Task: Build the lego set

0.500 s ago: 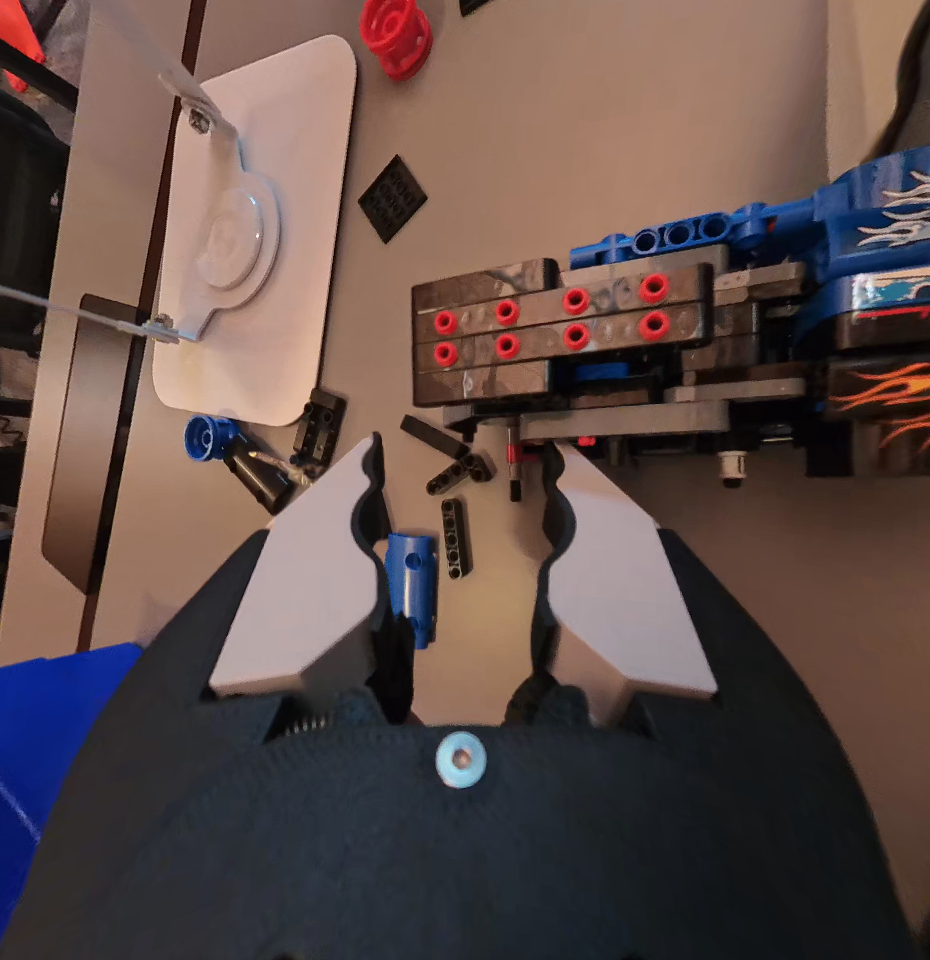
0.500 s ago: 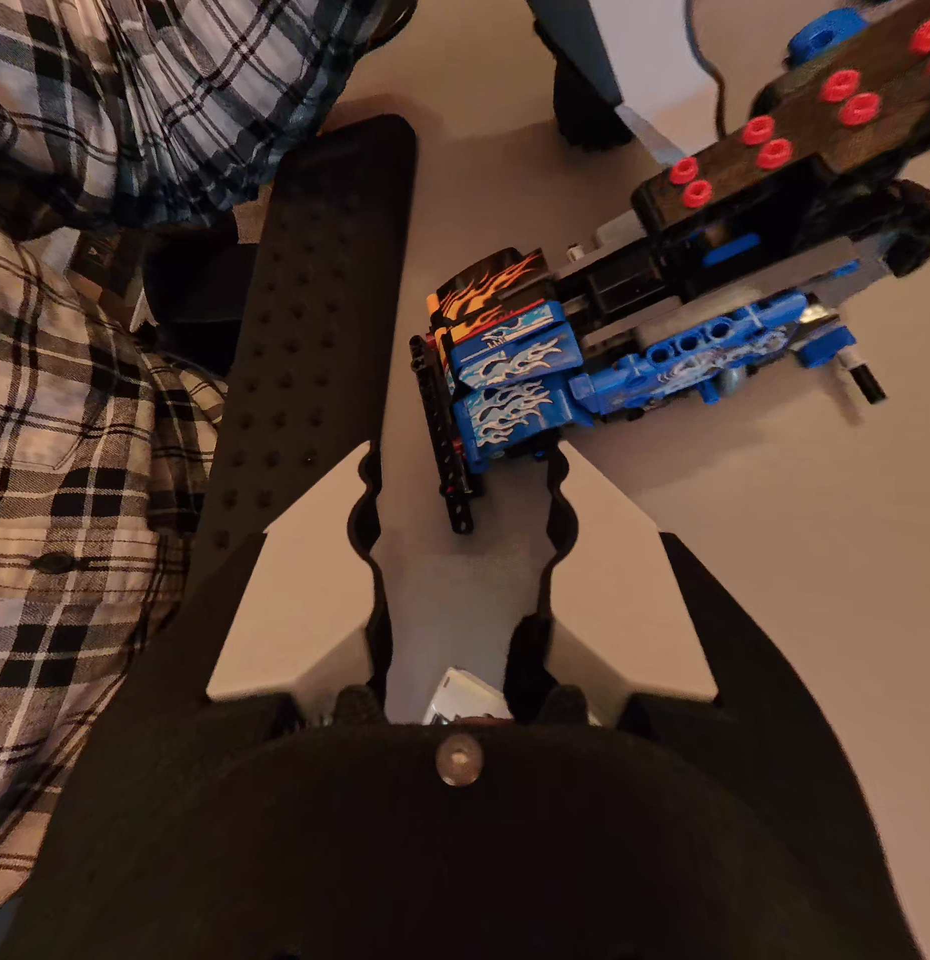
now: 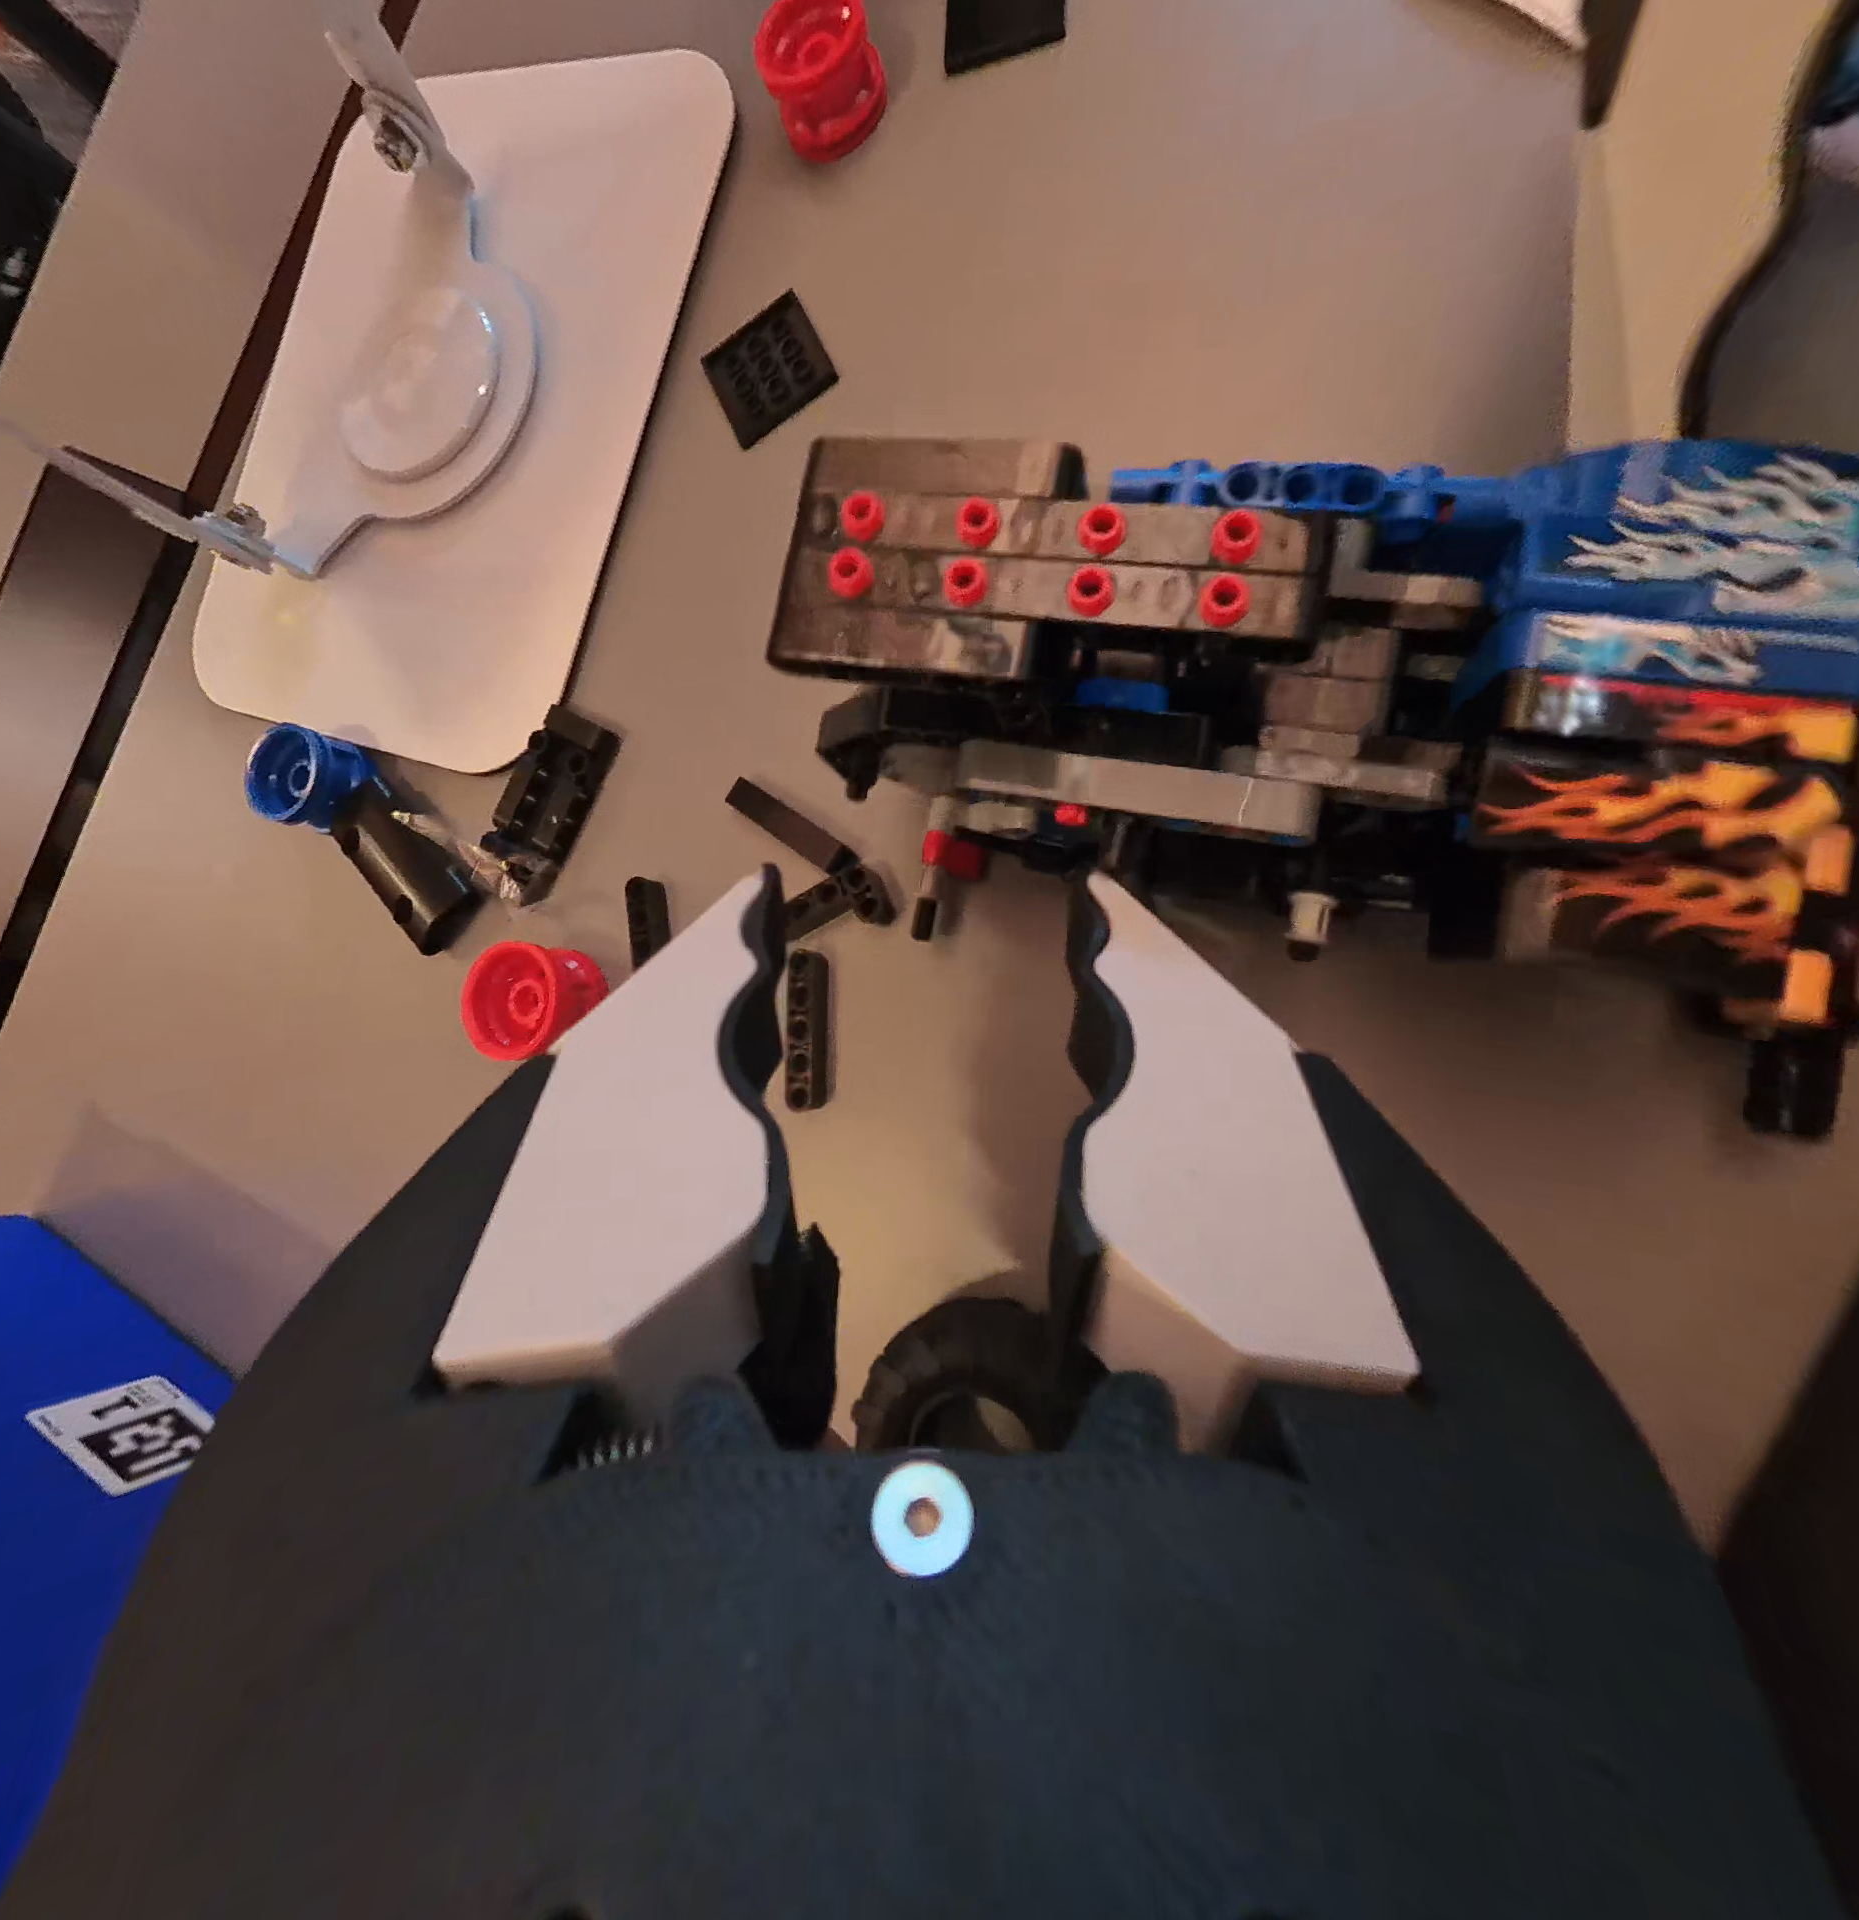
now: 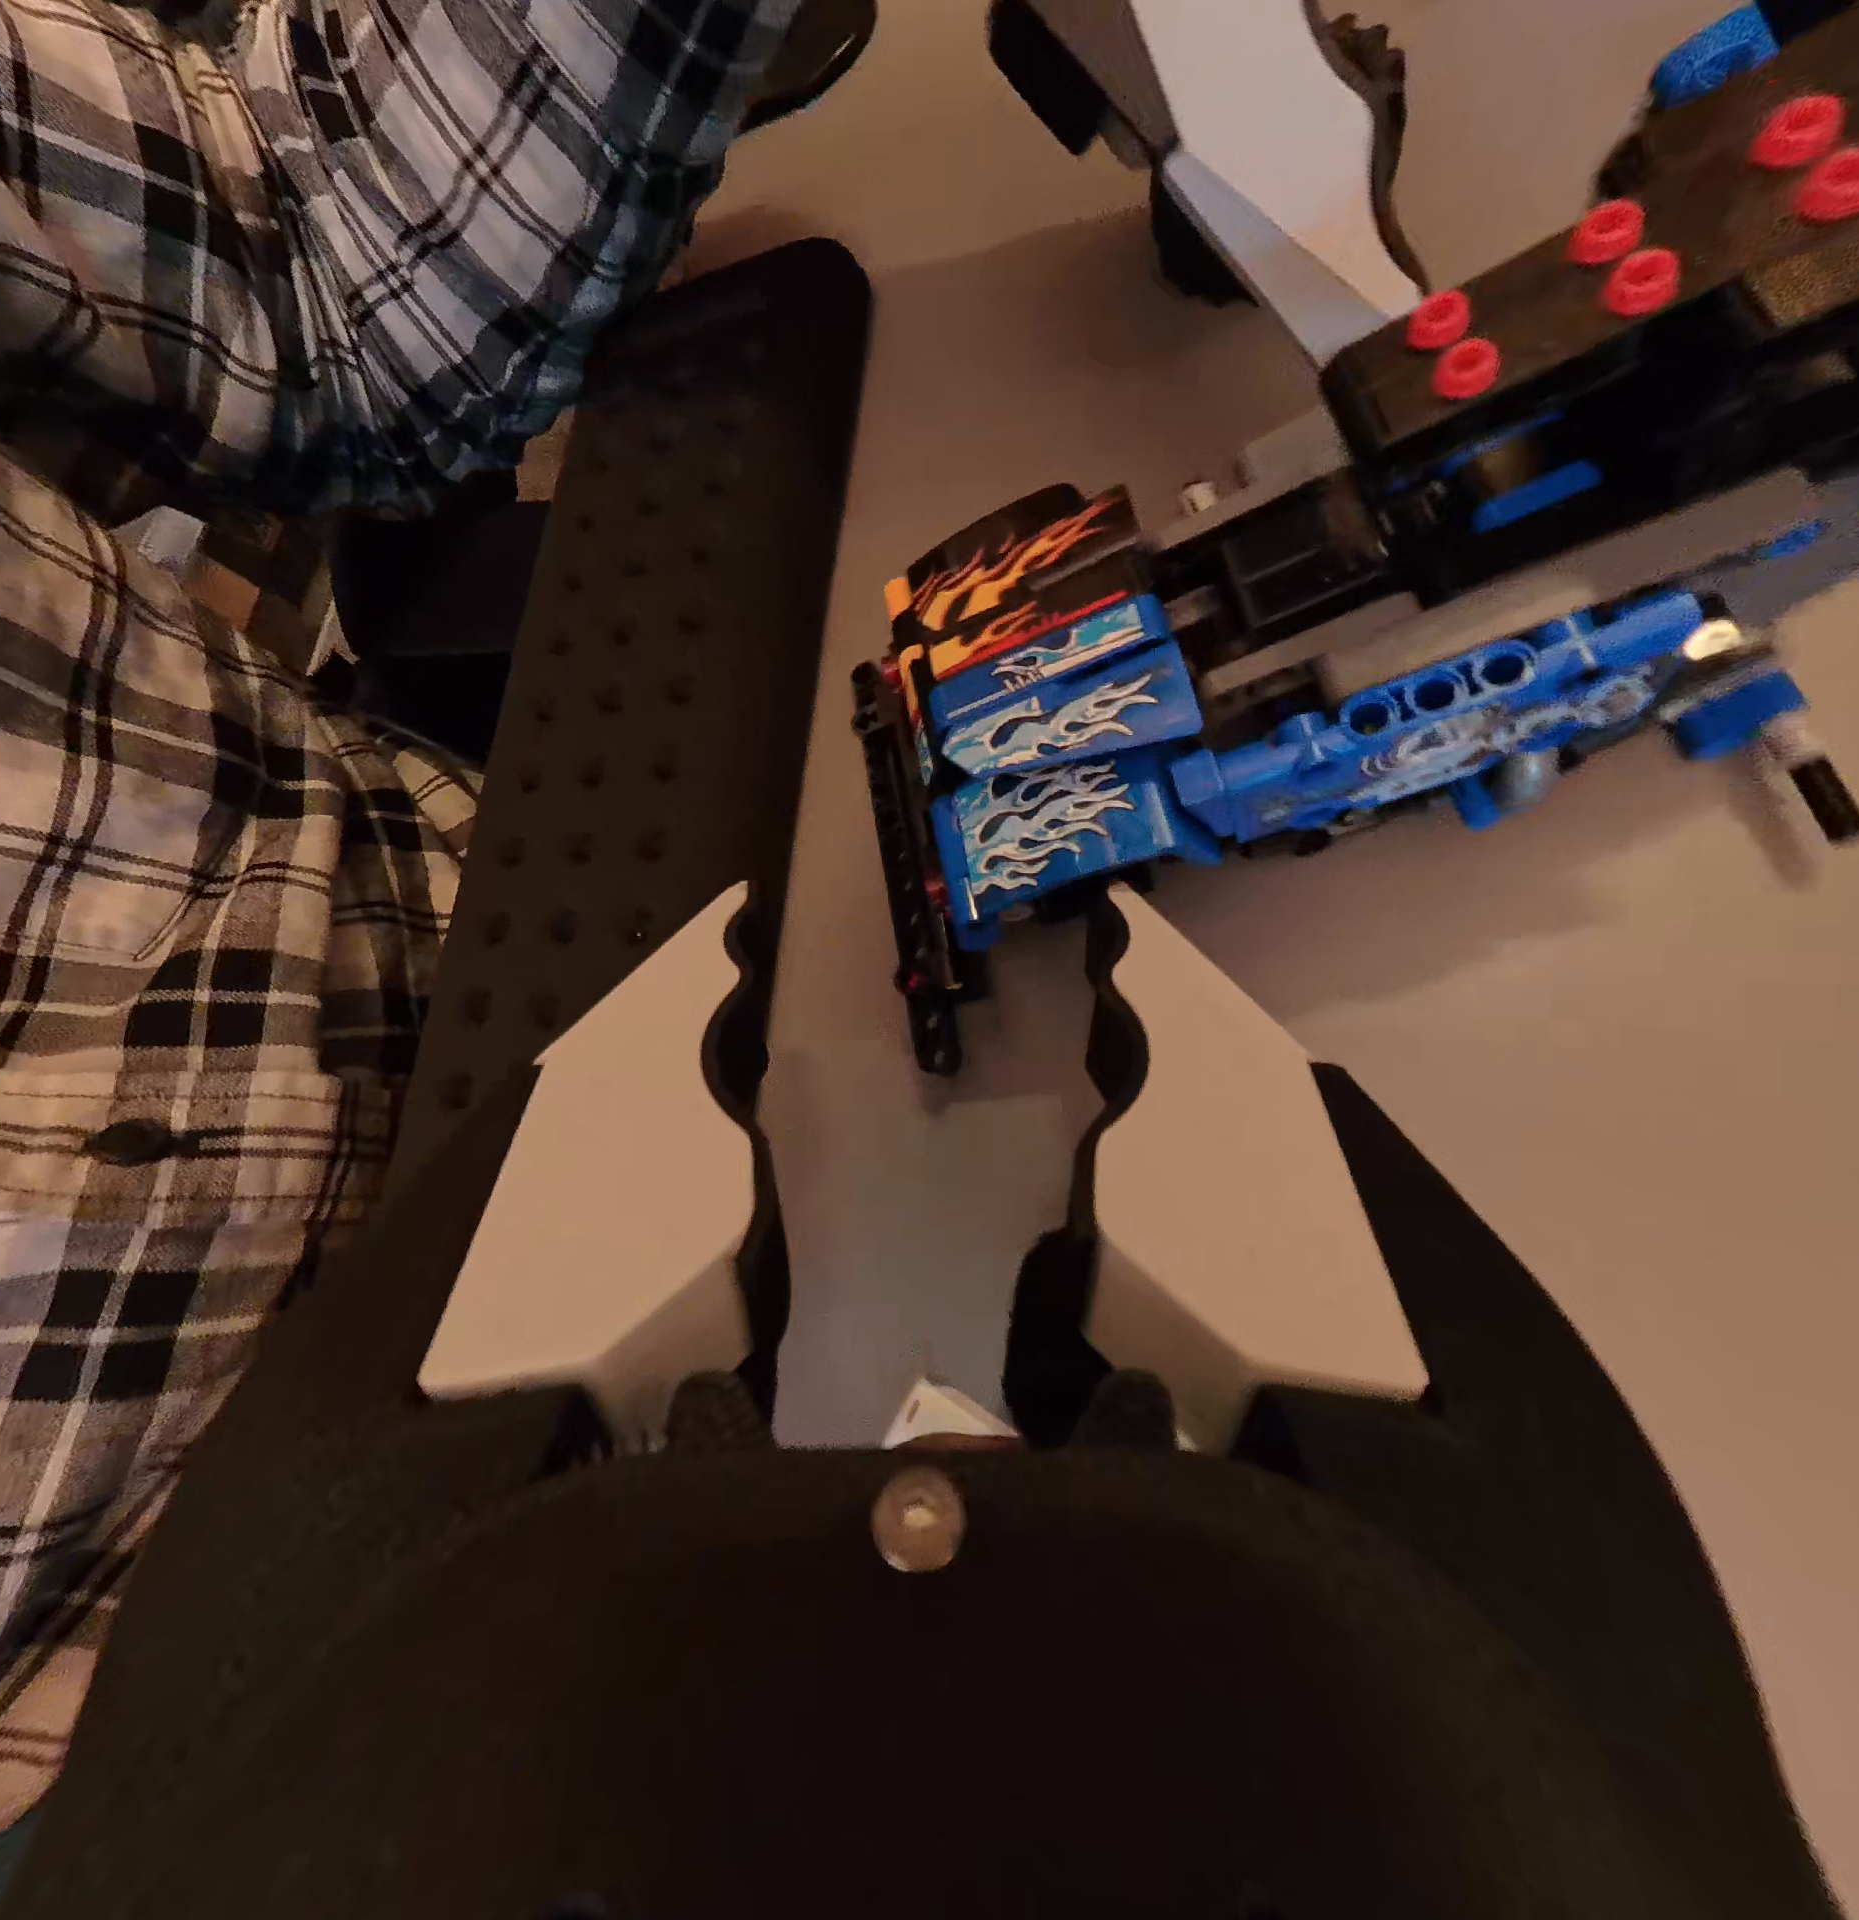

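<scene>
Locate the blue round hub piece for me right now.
In the left wrist view, the blue round hub piece lies on the table at left, just off the white plate's near corner, beside a black cone-shaped piece and above a red wheel hub.

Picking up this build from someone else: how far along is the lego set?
Done: the truck model has its body and flame panels assembled, lying on its side. In hand: nothing; the left tool and right tool are both open and empty. Left: red wheel hubs, a blue hub, a tyre and black beams lie loose.
</scene>
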{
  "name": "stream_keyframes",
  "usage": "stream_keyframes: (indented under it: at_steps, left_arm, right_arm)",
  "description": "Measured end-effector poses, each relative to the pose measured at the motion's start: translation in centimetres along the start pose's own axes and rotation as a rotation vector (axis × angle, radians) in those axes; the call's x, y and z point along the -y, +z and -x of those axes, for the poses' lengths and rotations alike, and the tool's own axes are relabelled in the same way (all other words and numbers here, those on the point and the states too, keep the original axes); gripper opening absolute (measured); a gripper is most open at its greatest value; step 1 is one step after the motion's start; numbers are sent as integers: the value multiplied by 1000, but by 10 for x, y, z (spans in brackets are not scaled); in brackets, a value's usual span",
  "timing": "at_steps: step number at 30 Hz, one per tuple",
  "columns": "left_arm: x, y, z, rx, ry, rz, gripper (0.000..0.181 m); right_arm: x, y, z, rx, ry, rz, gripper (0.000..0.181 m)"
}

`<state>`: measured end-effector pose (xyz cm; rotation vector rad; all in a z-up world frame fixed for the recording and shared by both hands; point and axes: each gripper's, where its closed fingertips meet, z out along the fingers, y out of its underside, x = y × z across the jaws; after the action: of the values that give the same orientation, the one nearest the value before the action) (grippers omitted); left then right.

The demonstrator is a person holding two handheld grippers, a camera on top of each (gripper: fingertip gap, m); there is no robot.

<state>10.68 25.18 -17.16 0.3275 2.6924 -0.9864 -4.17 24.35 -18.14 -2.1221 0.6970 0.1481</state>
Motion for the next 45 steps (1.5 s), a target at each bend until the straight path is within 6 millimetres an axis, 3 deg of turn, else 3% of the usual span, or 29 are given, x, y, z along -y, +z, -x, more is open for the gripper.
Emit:
stream_keyframes:
  at_steps: [6,18,24,30,38,45]
  left_arm:
    - [-3,6,5,20,-16,16,53]
    - [-5,-11,17,68,-103,-24,54]
    - [7,-26,0,4,-174,-124,54]
    - [17,-33,-21,-82,-208,-182,58]
    - [30,-27,-41,-191,-258,-249,58]
    - [31,-22,-43,-228,-292,-265,55]
  right_arm:
    - [6,15,14,24,-50,-11,63]
    - [12,-15,-15,-76,-19,-86,61]
    - [14,-29,-31,-126,11,-129,60]
    - [8,-20,-32,-132,4,-90,60]
    - [4,-17,-38,-154,6,-68,59]
    - [7,-22,-44,-183,17,-90,59]
